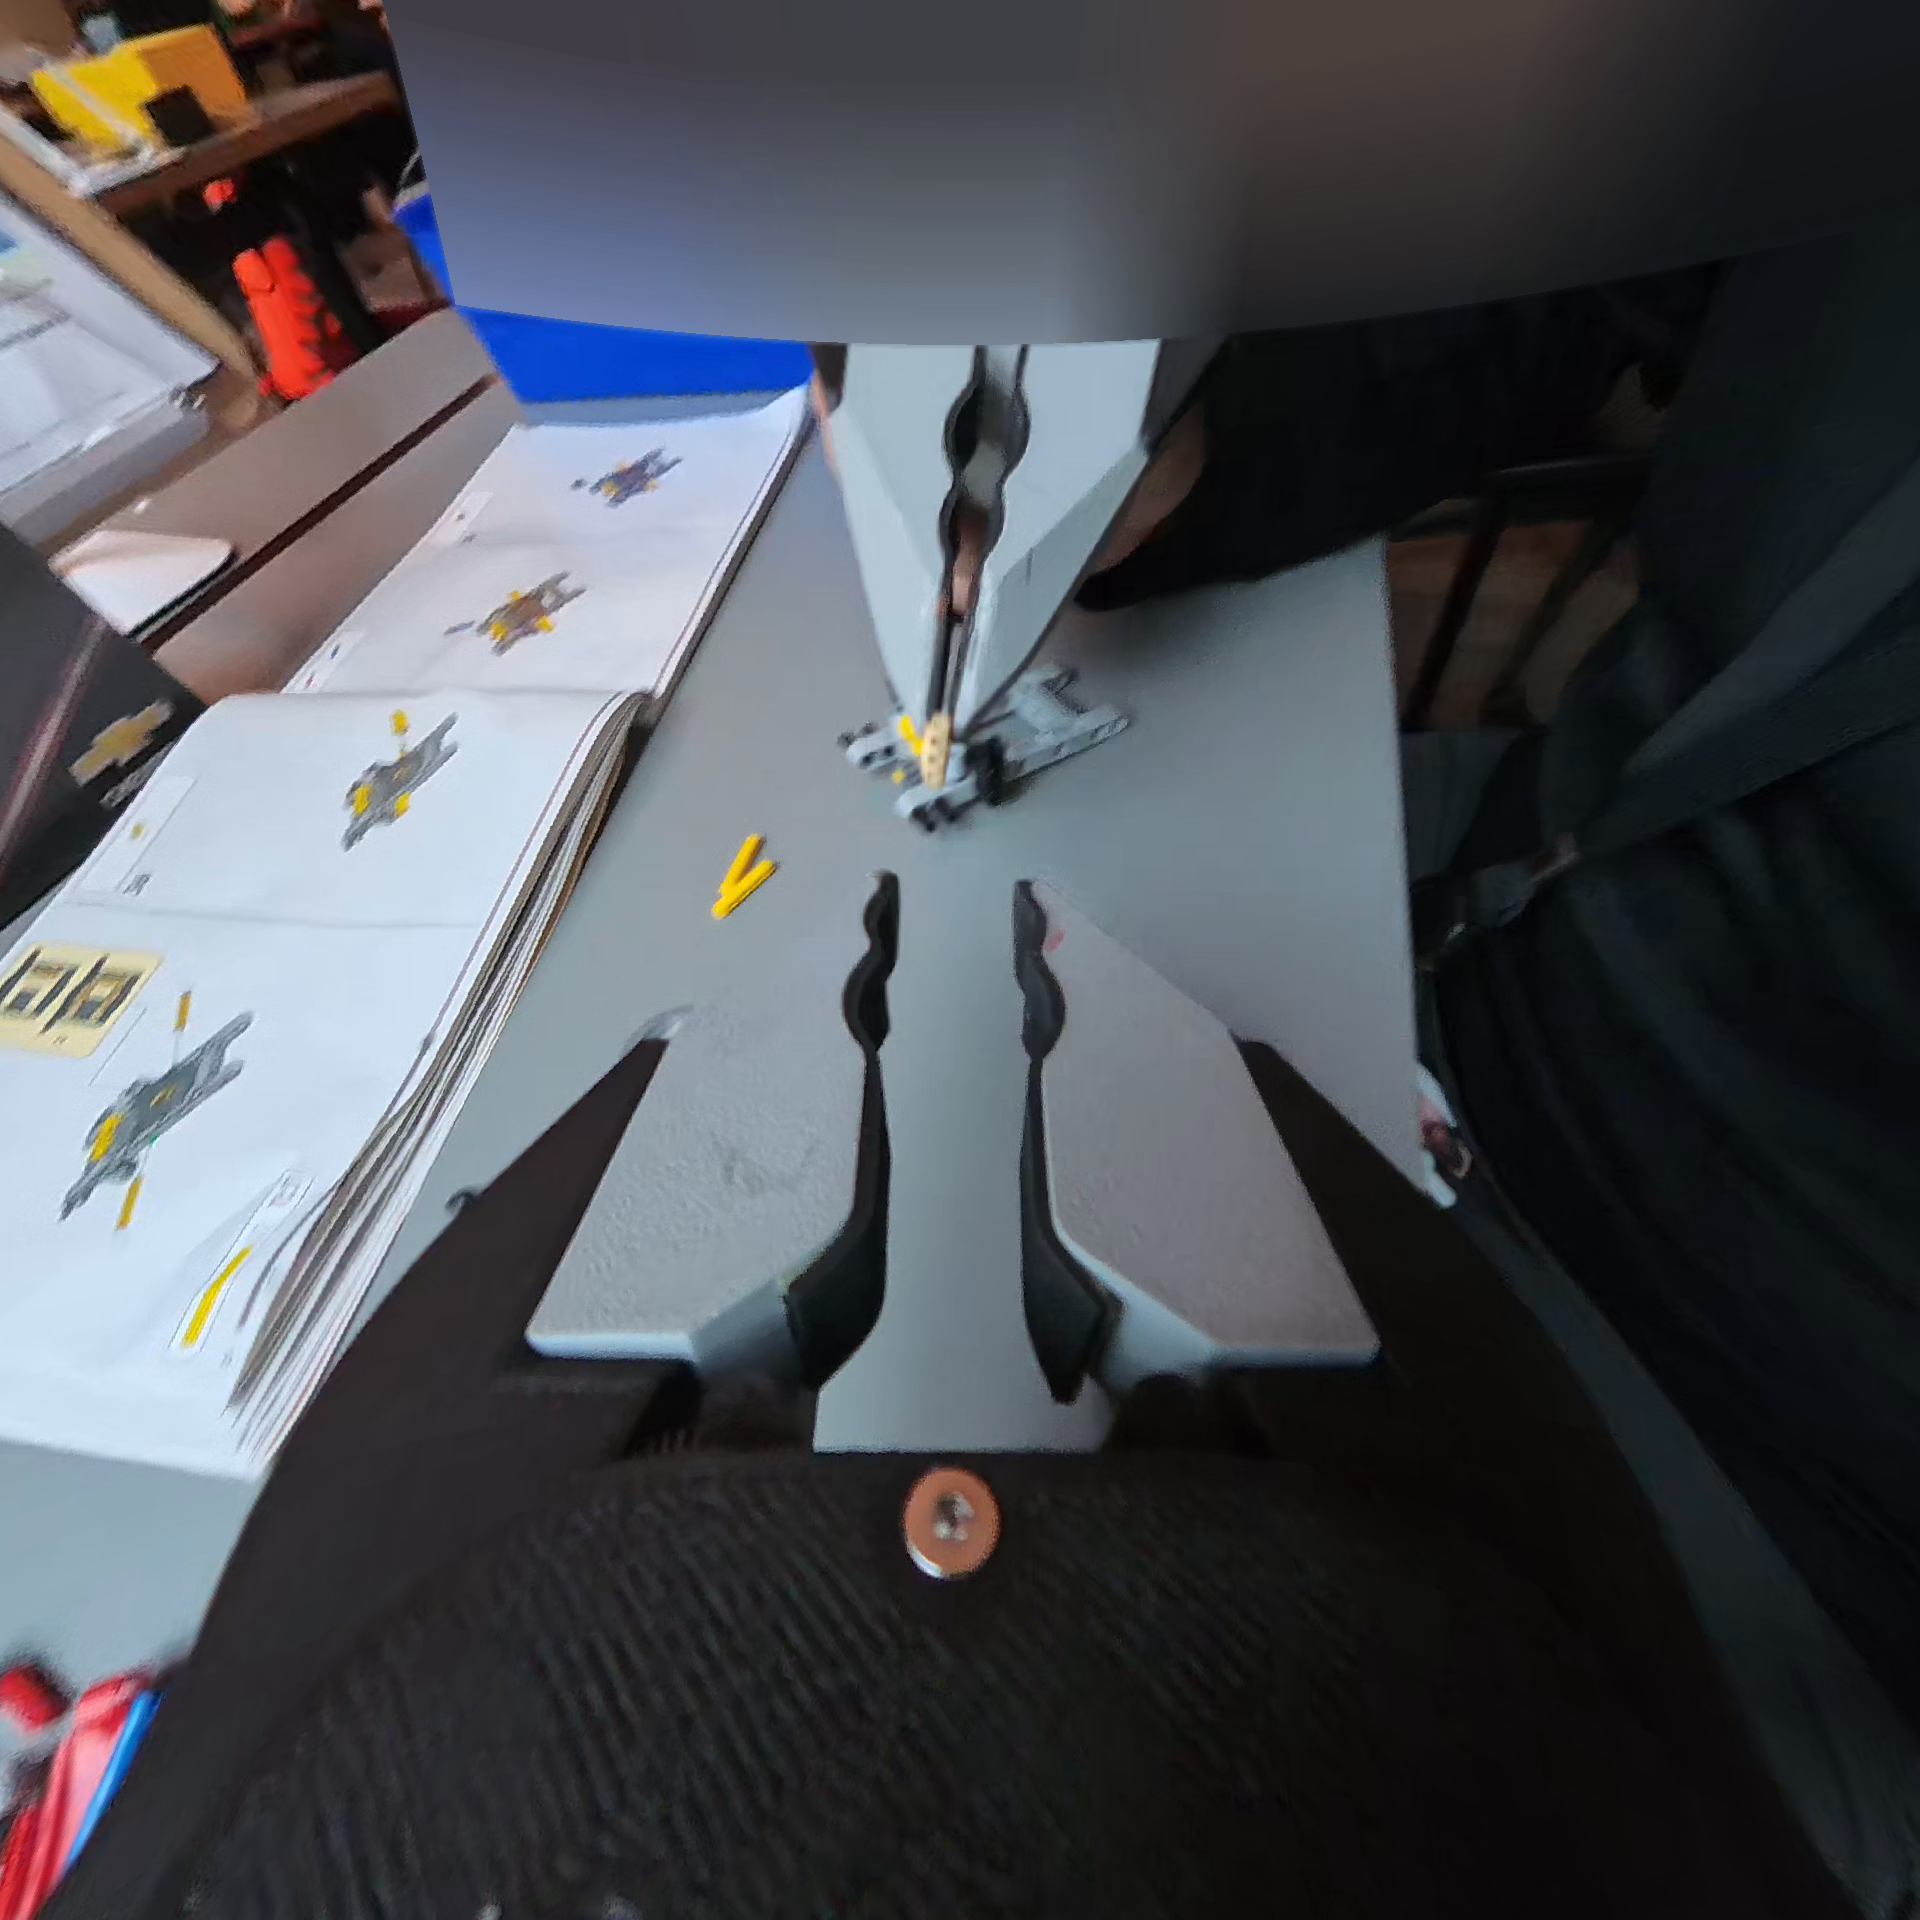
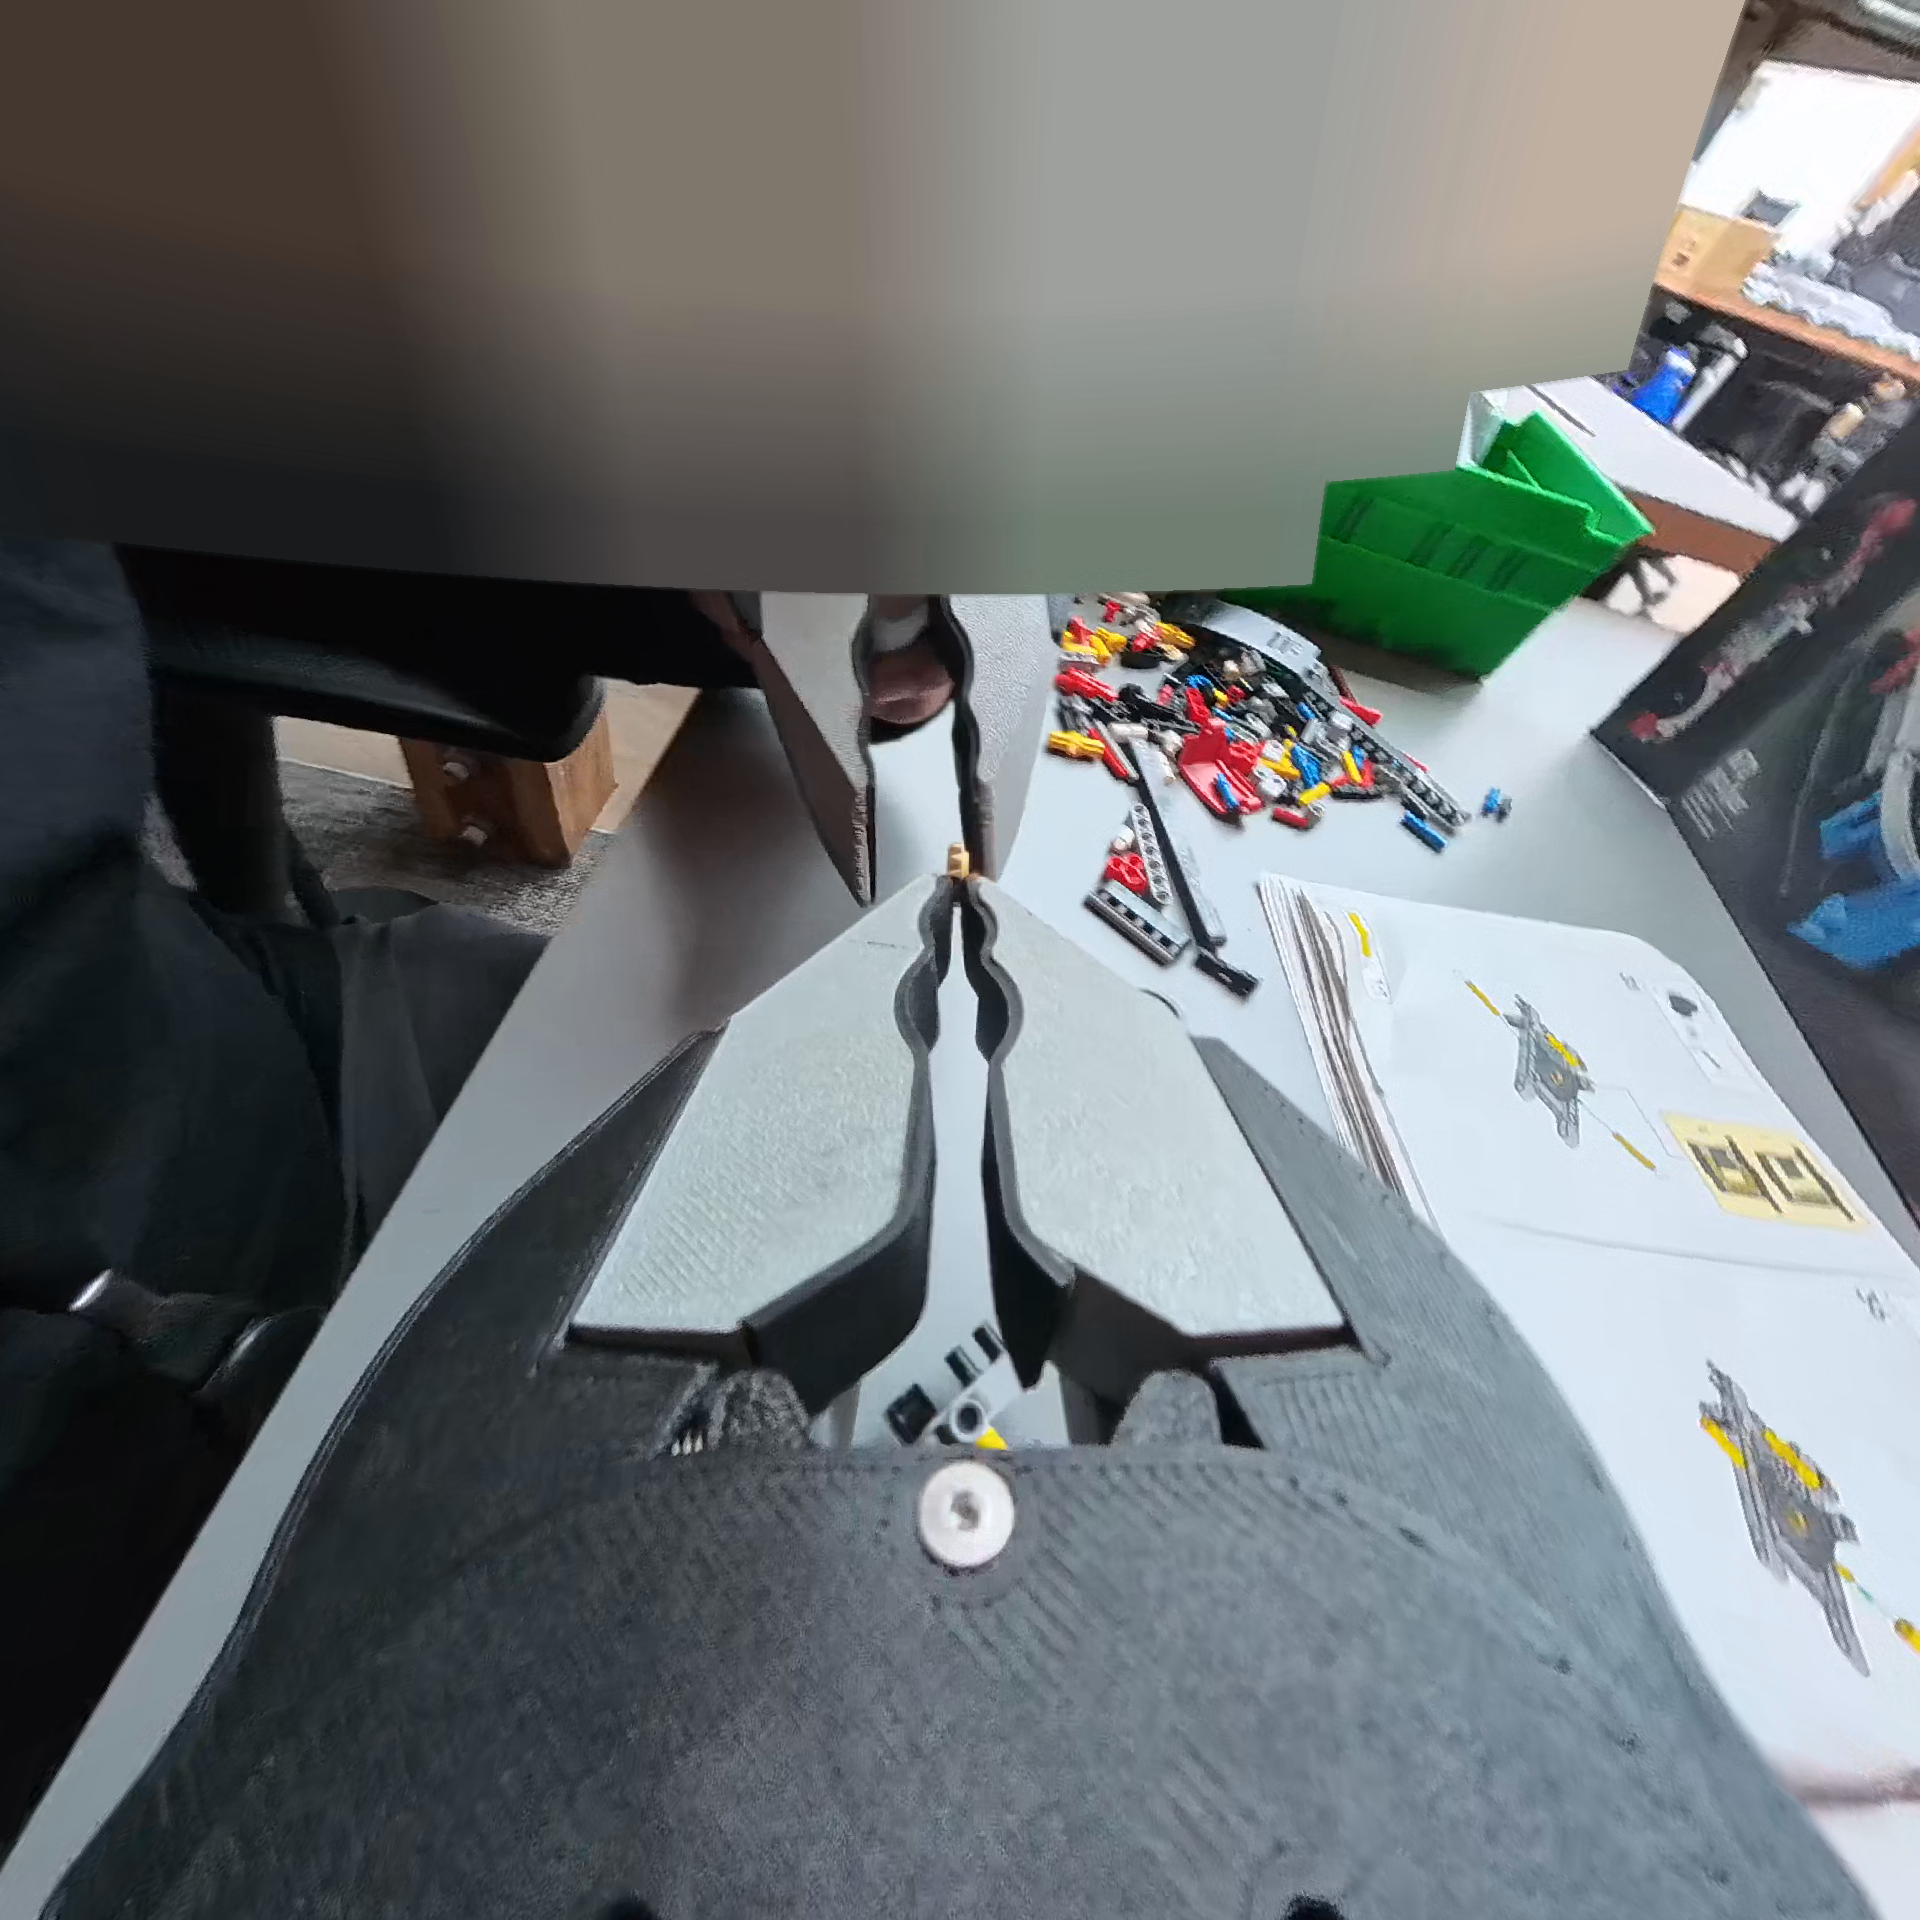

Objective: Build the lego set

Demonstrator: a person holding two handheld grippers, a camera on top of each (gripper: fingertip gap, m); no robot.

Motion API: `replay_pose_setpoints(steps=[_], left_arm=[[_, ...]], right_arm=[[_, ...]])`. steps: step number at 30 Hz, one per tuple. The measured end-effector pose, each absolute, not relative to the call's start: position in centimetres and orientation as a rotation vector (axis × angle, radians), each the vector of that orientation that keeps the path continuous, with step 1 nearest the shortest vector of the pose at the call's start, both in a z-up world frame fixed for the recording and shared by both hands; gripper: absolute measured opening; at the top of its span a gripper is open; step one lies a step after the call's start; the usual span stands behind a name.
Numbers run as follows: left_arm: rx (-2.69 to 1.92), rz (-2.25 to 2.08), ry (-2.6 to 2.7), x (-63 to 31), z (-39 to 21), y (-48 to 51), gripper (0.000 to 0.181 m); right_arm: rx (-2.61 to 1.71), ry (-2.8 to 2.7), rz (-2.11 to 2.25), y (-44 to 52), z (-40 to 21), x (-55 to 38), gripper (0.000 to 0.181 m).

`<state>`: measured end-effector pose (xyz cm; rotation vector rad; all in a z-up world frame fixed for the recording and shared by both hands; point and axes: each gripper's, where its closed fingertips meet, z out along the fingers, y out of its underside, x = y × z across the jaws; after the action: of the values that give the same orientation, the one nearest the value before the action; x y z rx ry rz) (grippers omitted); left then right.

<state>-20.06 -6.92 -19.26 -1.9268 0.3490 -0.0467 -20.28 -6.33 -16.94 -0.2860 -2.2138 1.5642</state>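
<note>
Your right claw [image 1: 940, 743], pinching a tan peg [image 1: 938, 740], sits directly over the grey frame [image 1: 987, 748] near the surface's edge, while your left claw [image 1: 951, 894] gapes empty just short of it.

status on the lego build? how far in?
Early. Done: a small grey sub-assembly sits on the table. In hand: the right gripper is shut on a tan pin, held right over that assembly; the left gripper is open and empty. Left: two yellow pieces lie loose nearby, the loose parts pile is large, and the instruction booklet lies open on early steps.
</note>
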Motion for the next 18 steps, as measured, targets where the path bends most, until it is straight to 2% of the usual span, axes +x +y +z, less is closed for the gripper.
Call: replay_pose_setpoints(steps=[5, 15, 18], left_arm=[[-2.079, -0.018, 0.192, -24.8, -21.0, -7.1, 0.045], [-2.342, -0.164, 0.364, -27.2, -24.8, -5.4, 0.049], [-2.386, -0.139, 0.412, -27.3, -25.7, -5.1, 0.036]], right_arm=[[-0.566, -2.238, 1.531, -4.2, -18.4, -23.2, 0.000], [-0.738, -2.245, 1.481, -2.4, -19.7, -25.0, 0.000], [-0.749, -2.243, 1.487, -2.3, -19.7, -25.0, 0.000]])
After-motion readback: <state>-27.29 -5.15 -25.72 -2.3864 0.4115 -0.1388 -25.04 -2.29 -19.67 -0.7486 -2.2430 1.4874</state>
